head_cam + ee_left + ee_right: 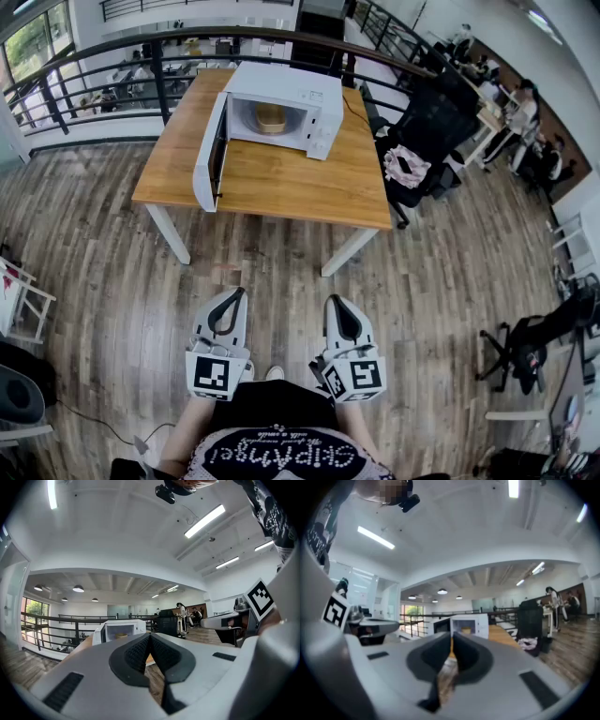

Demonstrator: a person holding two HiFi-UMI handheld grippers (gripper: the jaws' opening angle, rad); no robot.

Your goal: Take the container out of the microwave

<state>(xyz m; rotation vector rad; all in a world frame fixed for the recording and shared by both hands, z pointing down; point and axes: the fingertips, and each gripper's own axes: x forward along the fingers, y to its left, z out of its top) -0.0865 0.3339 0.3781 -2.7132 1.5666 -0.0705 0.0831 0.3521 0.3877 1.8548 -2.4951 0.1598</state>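
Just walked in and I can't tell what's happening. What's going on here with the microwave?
A person stands back from the wooden table, holding the left gripper and the right gripper level toward it, both shut and empty. On the table the microwave has its door swung open, and a tan container sits inside, untouched. Nothing has been picked up yet.

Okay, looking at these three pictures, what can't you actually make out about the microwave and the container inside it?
Container: head view, too small to tell its lid or contents.
Microwave buttons: head view, too small to read.
Microwave's bottom edge: left gripper view, hidden behind the shut left hand-held gripper.
Table: right gripper view, blurred and mostly behind the right hand-held gripper.
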